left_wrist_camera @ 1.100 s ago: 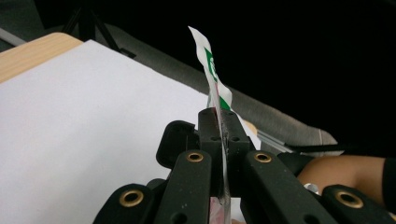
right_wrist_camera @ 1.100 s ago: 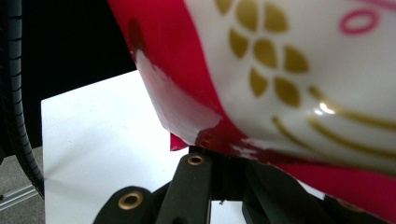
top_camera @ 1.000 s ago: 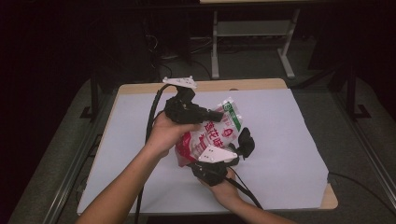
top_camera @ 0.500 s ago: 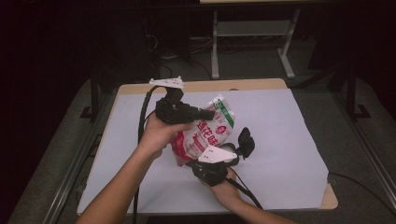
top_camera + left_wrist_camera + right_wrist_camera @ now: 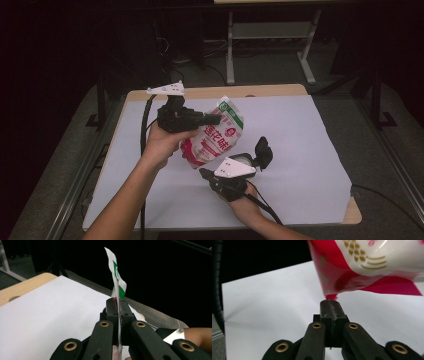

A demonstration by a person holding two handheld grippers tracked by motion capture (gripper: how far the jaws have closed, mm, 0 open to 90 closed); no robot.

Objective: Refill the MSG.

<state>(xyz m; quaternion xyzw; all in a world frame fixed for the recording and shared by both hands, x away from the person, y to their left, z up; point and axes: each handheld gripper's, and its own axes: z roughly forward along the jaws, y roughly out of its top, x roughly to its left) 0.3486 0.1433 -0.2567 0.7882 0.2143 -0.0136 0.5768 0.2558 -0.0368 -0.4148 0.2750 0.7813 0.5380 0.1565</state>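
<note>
While left tongs [image 5: 117, 305] pinch glossy crinkled pouch [image 5: 214, 136], right tongs [image 5: 331, 305] nip its corner.

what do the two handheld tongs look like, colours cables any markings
Both tongs, left and right, are matte black, and each carries a pale grey three-cornered plate on top. Brass-coloured rivets dot the linkage arms behind the two flat black jaw blocks. A thick black cable trails from each one toward the person. The forearms are bare, with no sleeves in view. No markings can be made out.
</note>
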